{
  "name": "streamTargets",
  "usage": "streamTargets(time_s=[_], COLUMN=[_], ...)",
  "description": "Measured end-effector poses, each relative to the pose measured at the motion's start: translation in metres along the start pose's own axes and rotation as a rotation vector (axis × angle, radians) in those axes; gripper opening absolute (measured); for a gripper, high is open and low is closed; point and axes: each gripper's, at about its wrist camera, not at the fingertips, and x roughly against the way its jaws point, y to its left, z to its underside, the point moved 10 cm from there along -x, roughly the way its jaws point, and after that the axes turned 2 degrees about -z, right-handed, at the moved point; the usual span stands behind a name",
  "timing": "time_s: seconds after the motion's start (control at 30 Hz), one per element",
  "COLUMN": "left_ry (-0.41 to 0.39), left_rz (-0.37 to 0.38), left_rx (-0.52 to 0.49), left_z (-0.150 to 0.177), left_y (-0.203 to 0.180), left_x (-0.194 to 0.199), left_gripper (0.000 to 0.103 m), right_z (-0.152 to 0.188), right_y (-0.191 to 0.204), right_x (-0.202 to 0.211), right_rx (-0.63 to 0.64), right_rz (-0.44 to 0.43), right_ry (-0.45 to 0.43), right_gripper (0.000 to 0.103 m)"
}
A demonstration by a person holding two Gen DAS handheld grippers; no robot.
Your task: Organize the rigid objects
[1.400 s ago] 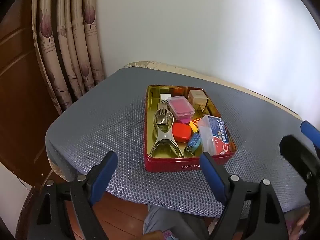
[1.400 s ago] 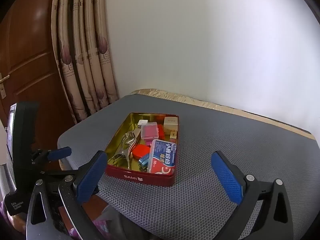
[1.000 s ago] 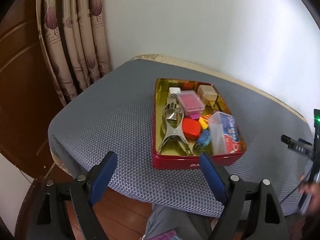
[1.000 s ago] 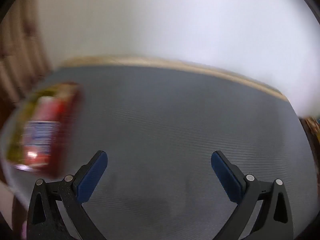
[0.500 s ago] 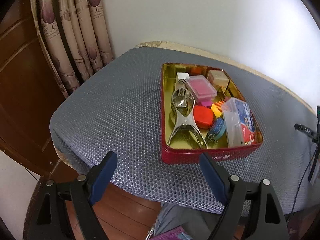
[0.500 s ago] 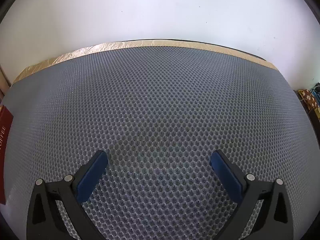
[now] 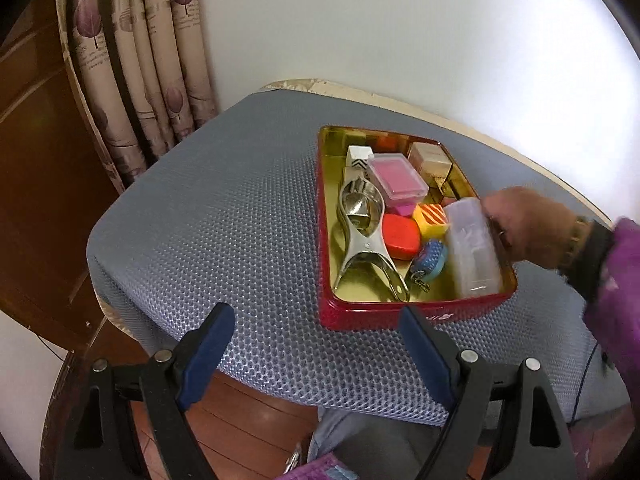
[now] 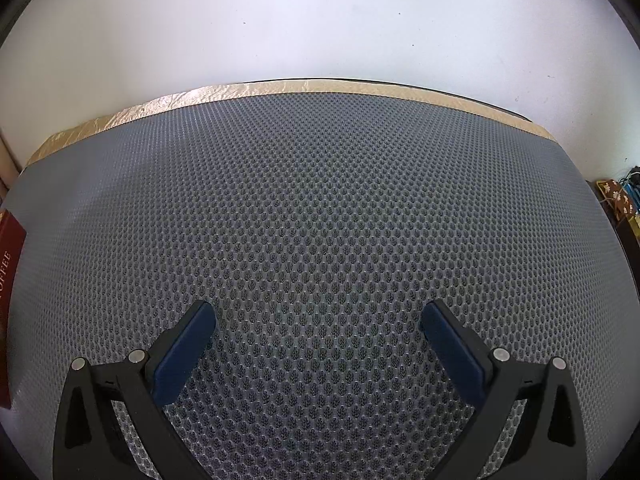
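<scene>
A red tin [image 7: 416, 314] with a gold inside sits on the grey mesh table [image 7: 224, 220]. It holds a metal squeezer [image 7: 362, 236], a pink lidded box [image 7: 396, 178], a red case [image 7: 400, 236], a blue tape measure [image 7: 431, 260], a beige cube [image 7: 430, 158] and a clear plastic box [image 7: 474, 252]. A bare hand [image 7: 524, 228] touches the clear box. My left gripper [image 7: 316, 354] is open and empty, near the tin's front edge. My right gripper [image 8: 318, 342] is open and empty, low over bare mesh [image 8: 320, 220]; the tin's side [image 8: 8, 280] shows at its far left.
A curtain [image 7: 152, 72] and a wooden door [image 7: 36, 160] stand left of the table. A white wall [image 8: 320, 20] backs the table, with a gold cloth strip [image 8: 256, 90] along the far edge. Clutter [image 8: 620, 200] lies past the right edge.
A bare hand has reached into the tin from the right and tipped the clear box on its side. The right gripper swung right, away from the tin, and now lies still over bare mesh.
</scene>
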Motion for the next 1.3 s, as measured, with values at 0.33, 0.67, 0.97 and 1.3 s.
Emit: streamTargets(time_s=[0.33, 0.67, 0.97, 1.3], left_ry=[0.037, 0.084, 0.113, 0.143], left_rz=[0.003, 0.011, -0.025, -0.031], left_rx=[-0.013, -0.06, -0.053, -0.042], left_z=[0.006, 0.019, 0.025, 0.026], left_y=[0.002, -0.015, -0.009, -0.002], left_x=[-0.007, -0.015, -0.023, -0.029], left_gripper=[0.086, 0.086, 0.086, 0.086], right_z=[0.0, 0.0, 0.001, 0.003], right_y=[0.0, 0.001, 0.002, -0.008], right_x=[0.001, -0.001, -0.002, -0.002], right_rx=[0.002, -0.001, -0.008, -0.01], right_rz=[0.0, 0.002, -0.002, 0.009], right_ry=[-0.002, -0.002, -0.004, -0.006], right_gripper=[0.103, 0.103, 0.103, 0.103])
